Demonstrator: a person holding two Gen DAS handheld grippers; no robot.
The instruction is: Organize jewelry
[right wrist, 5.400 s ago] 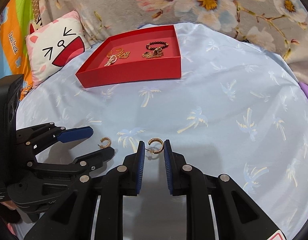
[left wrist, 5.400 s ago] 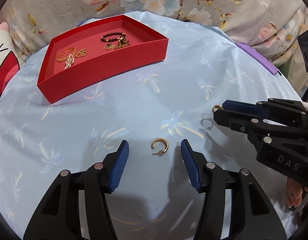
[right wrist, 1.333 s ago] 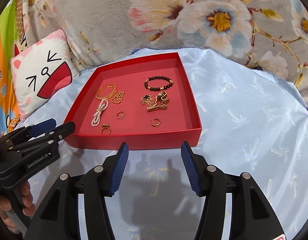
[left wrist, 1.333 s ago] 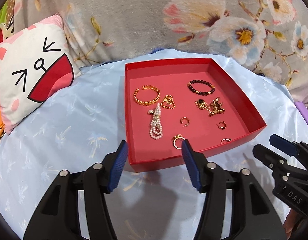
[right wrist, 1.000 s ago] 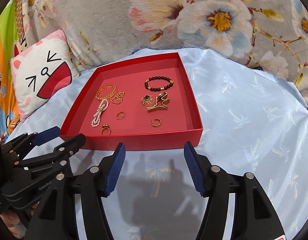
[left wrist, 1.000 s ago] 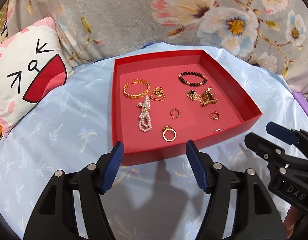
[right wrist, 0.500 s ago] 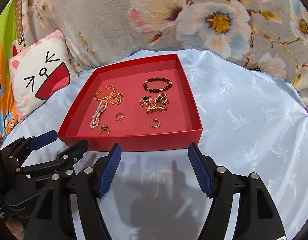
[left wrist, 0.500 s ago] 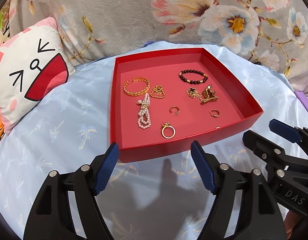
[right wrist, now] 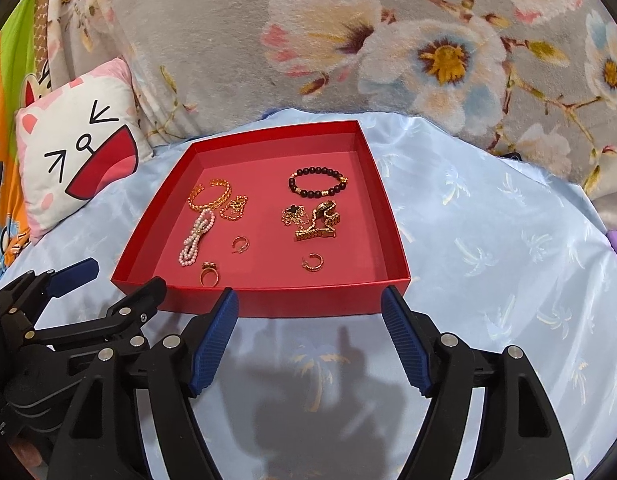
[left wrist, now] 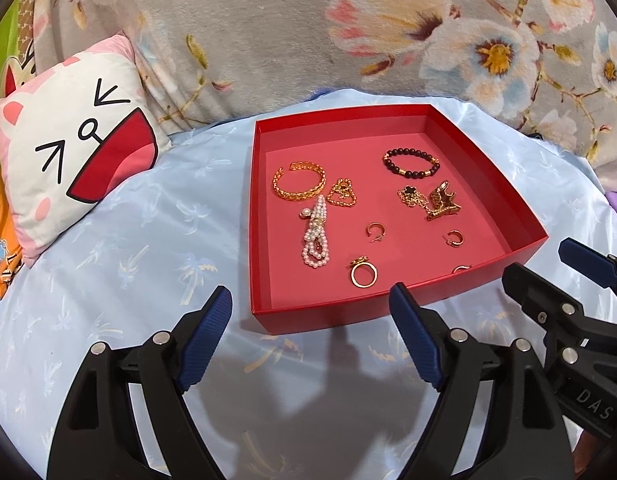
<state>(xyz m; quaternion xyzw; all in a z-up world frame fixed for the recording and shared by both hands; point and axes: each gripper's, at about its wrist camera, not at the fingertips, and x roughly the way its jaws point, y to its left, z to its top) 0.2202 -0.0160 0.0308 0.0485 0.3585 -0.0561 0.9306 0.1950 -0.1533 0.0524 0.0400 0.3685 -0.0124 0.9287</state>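
Left gripper [left wrist: 310,336], black frame with ribbed blue pads: jaws wide and opening, nothing between them, only cloth below. Right gripper [right wrist: 309,340], same build: jaws wide and opening, empty too. Both hang just short of the near wall of the shallow square red cardboard tray [left wrist: 320,314], not touching it.

Tray sits on shiny pale-blue palm-print satin cloth [left wrist: 148,248], all jewelry inside:
- gold chain-link open cuff bangle [left wrist: 299,181], back left
- small gold chain heap [left wrist: 342,194] just beside it
- white pearl strand bunch [left wrist: 315,236], long axis running near-to-far, left of centre
- dark bead bracelet with gold spacers [left wrist: 410,163], back right
- tangled gold necklace and watch-style band [left wrist: 430,200], below the bracelet
- two small gold hoop earrings [left wrist: 375,231] [left wrist: 454,238], mid-floor, apart
- gold ring [left wrist: 363,273] near front wall
- another small piece [left wrist: 460,268] half hidden by front wall, type unclear

Tray floor open at back centre and right front. Bare cloth around the tray on the sides that show. White cat-face cushion [left wrist: 68,160] far left, grey floral plush blanket [left wrist: 348,32] behind.
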